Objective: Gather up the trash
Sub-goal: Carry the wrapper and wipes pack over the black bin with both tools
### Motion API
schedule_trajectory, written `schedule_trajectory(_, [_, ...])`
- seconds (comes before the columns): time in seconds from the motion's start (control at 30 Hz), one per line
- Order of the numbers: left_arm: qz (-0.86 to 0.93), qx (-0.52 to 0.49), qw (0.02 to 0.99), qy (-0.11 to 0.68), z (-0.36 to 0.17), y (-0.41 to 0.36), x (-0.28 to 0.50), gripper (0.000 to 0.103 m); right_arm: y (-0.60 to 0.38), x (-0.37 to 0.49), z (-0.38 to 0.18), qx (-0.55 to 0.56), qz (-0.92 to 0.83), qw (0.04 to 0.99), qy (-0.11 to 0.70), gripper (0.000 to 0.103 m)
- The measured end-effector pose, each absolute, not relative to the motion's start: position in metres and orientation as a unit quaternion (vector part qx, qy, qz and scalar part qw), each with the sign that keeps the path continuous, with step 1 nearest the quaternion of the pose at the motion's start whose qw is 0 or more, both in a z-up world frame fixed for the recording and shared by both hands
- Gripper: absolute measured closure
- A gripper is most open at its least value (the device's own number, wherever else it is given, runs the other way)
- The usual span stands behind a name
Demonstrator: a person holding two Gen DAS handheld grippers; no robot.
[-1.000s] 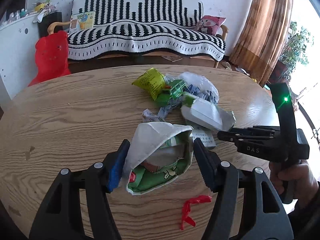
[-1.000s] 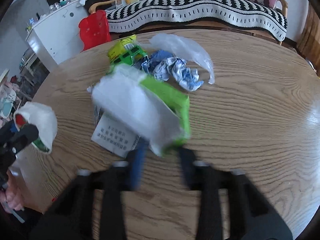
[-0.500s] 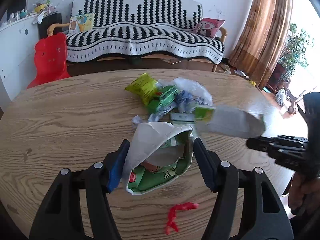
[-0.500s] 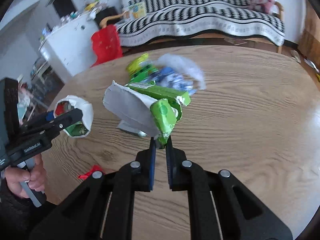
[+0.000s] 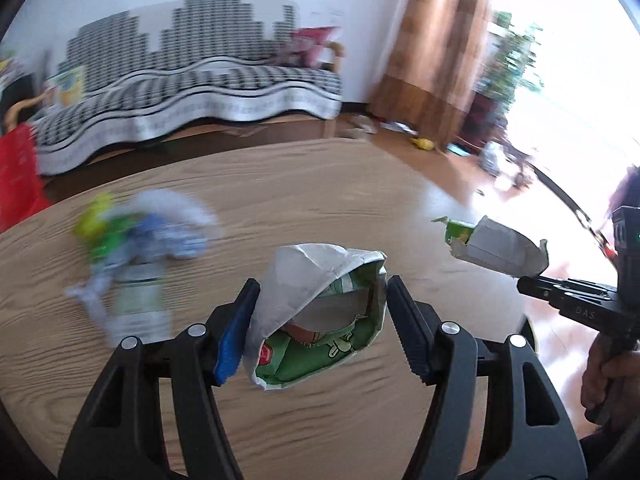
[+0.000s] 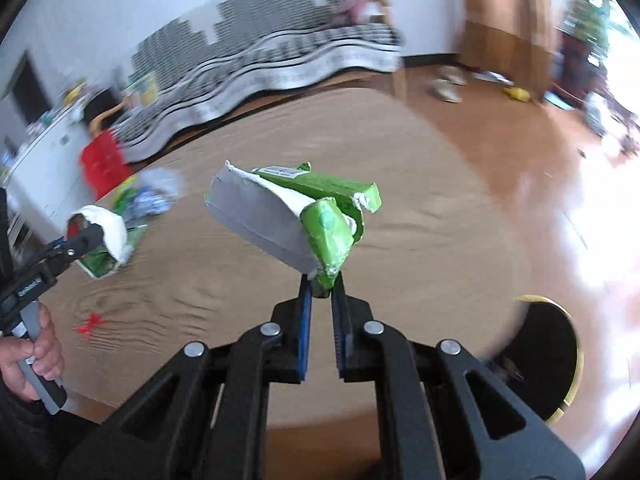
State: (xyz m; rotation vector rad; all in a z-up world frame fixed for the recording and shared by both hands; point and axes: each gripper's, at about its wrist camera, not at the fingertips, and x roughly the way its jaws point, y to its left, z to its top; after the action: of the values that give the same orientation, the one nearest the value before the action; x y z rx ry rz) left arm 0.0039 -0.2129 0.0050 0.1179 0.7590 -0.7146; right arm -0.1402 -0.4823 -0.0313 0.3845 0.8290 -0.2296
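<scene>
My left gripper (image 5: 320, 292) is shut on a crumpled white and green snack bag (image 5: 316, 320), held mouth-up above the wooden table (image 5: 320, 200). My right gripper (image 6: 321, 280) is shut on one corner of a torn green and white carton (image 6: 280, 216), which hangs in the air over the table's right part. The left wrist view shows that carton (image 5: 500, 248) at the right, off the tip of the right gripper (image 5: 524, 280). The right wrist view shows the left gripper (image 6: 86, 236) with its bag (image 6: 108, 232) at the left. A pile of wrappers (image 5: 136, 236) lies blurred on the table.
A small red scrap (image 6: 90, 322) lies near the table's front edge. A dark round thing with a yellow rim (image 6: 560, 360) stands on the floor past the table's right edge. A striped sofa (image 5: 180, 80) and a red chair (image 6: 104, 156) stand behind.
Both grippers have swung to the right, so the wrapper pile now sits far left. The right gripper closed on the carton and lifted it off the table.
</scene>
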Motion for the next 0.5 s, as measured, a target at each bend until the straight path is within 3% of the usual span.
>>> schedule_trajectory(0.5, [-0.518,0.117,0.757,0.381,-0.049,-0.454,-0.134,0.039,-0.663,-0.325,-0.111,0.295,-0.277,0.812,0.421,0.093])
